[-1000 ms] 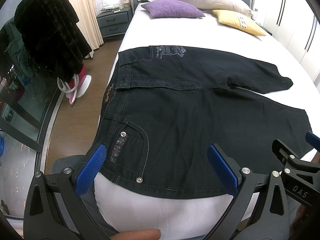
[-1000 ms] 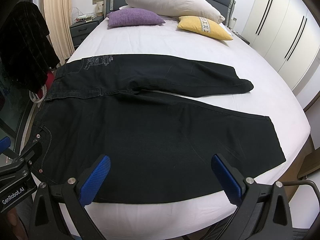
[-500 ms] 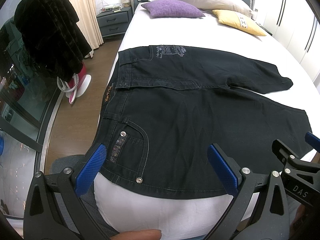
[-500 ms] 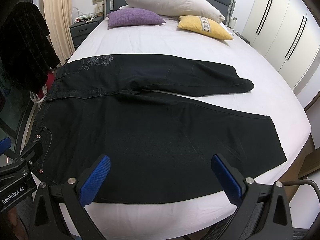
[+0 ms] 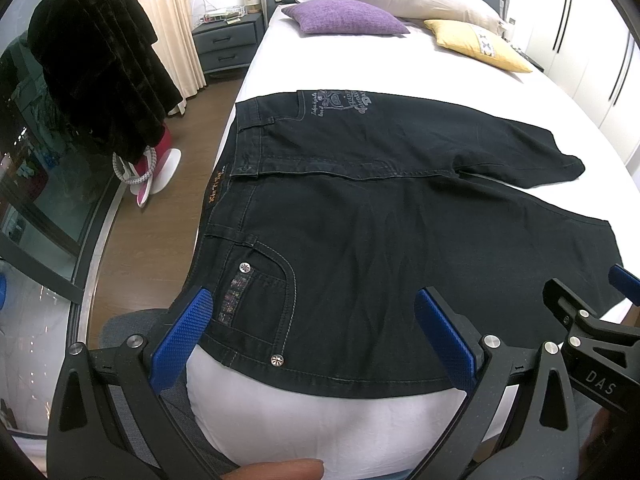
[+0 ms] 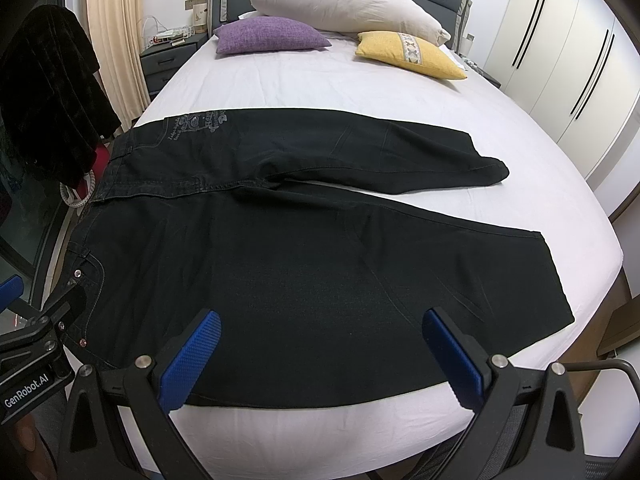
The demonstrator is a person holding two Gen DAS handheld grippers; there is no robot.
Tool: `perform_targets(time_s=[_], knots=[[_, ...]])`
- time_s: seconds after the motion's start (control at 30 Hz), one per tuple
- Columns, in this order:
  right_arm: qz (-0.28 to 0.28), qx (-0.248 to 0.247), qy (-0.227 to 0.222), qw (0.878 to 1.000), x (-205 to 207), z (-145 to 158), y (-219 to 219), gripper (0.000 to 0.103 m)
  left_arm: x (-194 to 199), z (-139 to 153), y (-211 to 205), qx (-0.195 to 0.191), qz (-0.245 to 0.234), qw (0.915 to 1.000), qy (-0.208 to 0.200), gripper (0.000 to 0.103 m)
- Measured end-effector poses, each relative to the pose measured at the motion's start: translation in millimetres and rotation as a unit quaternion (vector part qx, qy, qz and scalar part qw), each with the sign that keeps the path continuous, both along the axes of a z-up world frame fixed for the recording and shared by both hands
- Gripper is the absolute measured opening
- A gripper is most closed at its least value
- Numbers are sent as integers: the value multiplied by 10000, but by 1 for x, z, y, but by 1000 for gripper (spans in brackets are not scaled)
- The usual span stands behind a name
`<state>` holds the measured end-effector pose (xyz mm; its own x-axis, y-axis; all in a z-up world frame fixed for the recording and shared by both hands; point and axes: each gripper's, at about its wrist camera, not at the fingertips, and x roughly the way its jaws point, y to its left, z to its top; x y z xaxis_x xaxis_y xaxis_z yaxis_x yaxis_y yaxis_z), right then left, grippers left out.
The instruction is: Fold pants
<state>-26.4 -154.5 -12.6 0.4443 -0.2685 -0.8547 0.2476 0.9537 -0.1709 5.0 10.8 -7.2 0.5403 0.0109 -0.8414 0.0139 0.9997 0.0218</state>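
At the bottom of each wrist view, the left gripper [image 5: 314, 338] and the right gripper [image 6: 318, 356], both black-framed with blue textured pads, are spread wide with nothing between their fingers. Just beyond them the pair of black denim pants [image 6: 304, 248] lies flat across the white-sheeted bed [image 6: 360, 88], waistband at frame left, both legs running right. In the upper frame, a purple cushion [image 6: 270, 35] and a yellow cushion [image 6: 412, 54] sit near the headboard.
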Motion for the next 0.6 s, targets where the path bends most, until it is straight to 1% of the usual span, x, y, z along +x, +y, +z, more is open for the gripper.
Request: perform_targets(time_s=[0.43,0.6], knots=[[-5,7,11,10000,0,-1,1,103,0,-2,0,-12,-5,10000,0,103],[29,31,14,10000,3,-2,2,103,1,-1,-3,69,-5,9999,-133,103]])
